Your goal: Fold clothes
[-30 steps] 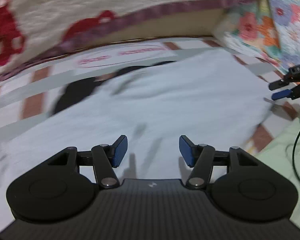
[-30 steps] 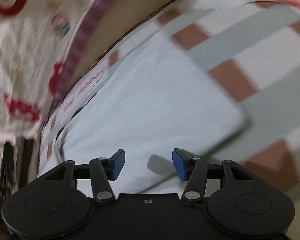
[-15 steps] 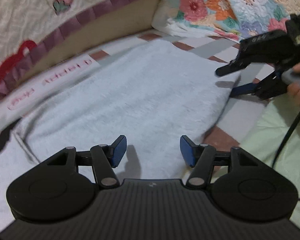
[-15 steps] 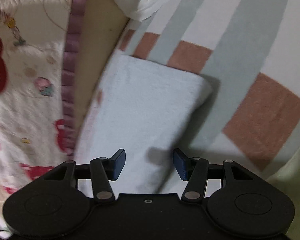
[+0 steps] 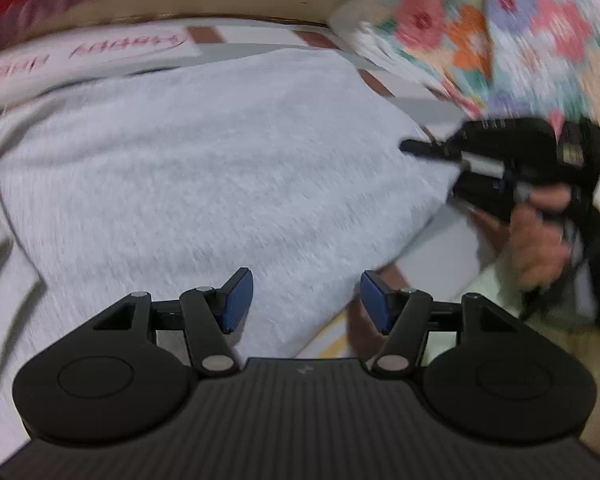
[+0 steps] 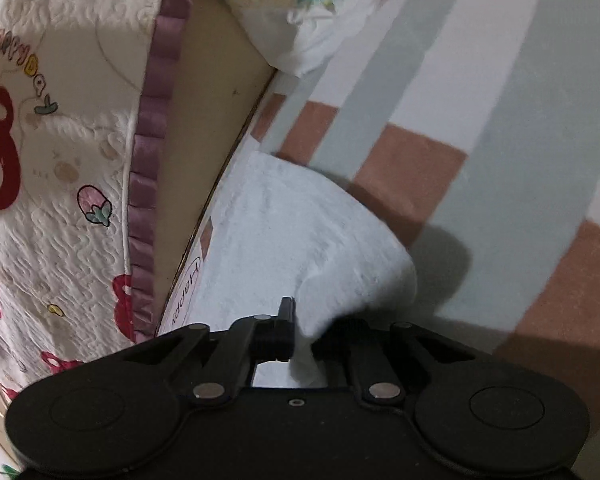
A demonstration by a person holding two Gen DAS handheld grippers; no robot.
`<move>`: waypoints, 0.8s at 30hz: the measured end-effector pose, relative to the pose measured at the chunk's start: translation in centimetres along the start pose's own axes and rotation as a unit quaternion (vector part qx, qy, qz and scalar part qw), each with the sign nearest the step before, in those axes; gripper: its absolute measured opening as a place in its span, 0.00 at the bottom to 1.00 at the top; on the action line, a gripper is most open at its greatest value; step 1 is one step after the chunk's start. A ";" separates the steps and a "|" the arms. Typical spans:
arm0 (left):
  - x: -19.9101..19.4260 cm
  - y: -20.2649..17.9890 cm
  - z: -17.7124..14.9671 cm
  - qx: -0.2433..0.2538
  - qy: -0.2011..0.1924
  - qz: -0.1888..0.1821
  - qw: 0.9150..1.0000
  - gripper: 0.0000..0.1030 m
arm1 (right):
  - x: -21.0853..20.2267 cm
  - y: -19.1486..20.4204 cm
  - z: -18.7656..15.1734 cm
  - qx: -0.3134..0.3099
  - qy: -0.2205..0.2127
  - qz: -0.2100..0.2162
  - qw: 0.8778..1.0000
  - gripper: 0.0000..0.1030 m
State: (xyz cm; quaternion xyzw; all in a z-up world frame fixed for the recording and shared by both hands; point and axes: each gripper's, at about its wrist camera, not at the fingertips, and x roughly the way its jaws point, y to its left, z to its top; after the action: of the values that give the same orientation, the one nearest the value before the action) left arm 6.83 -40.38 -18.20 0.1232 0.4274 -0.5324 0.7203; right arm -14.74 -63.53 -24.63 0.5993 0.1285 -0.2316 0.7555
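Looking along the left gripper, the two blue pads stand well apart with nothing pressed between them; the near right-hand edge of the pale blue-white garment runs under the gap, the left pad over the cloth and the right pad over the checked mat beside it. The garment lies spread flat across that mat, a fuzzy folded sheet that fills most of the view, with a loose grey-edged flap at its left side. Behind it runs a white strip with pink lettering, then a tan board and a purple frill; a flowered quilt is heaped at the upper right. At the right edge, blurred, a hand holds the right gripper, whose dark fingers reach onto the garment's far right corner. From the right wrist camera, the right gripper has just been closing, and its jaws now stand together, clamped on a bunched fold of the garment that rises between the fingers and hides the right one. The cloth stretches away from the pinch toward the tan board, its corner lifted off the mat, which shows brown, grey and white squares and a dark shadow beside the raised edge. To the left hangs a white quilted cover printed with red bears and strawberries, edged by the purple frill.
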 end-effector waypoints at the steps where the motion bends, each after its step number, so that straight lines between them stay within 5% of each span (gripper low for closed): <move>1: -0.2 -0.1 -0.1 0.007 -0.002 0.002 1.000 0.57 | -0.1 0.0 0.0 0.001 0.000 0.004 1.000 0.08; 3: -0.7 -0.4 -0.4 0.020 -0.006 0.005 1.000 0.57 | -0.5 0.2 -0.1 -0.002 -0.001 0.012 1.000 0.08; 13: -9.9 7.1 -2.8 -0.083 -0.094 0.007 0.992 0.55 | -0.4 4.2 -1.7 -0.056 0.052 0.081 0.994 0.08; 15: -11.5 8.4 -3.7 -0.078 -0.098 0.038 0.991 0.55 | 0.2 5.6 -2.4 -0.079 0.070 0.074 0.992 0.08; 19: -14.0 11.7 -5.7 -0.124 -0.107 0.081 0.983 0.55 | 1.9 10.6 -4.6 -0.148 0.095 0.094 0.980 0.08; 24: -17.4 15.6 -8.0 -0.176 -0.129 0.106 0.970 0.55 | 6.0 18.4 -10.3 -0.185 0.143 0.175 0.956 0.08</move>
State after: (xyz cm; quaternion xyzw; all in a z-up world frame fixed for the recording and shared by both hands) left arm 15.37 -17.54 -14.30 -0.0304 0.4024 -0.3814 0.8317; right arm 0.60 -51.53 -14.44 0.4890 0.1688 0.0203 0.8556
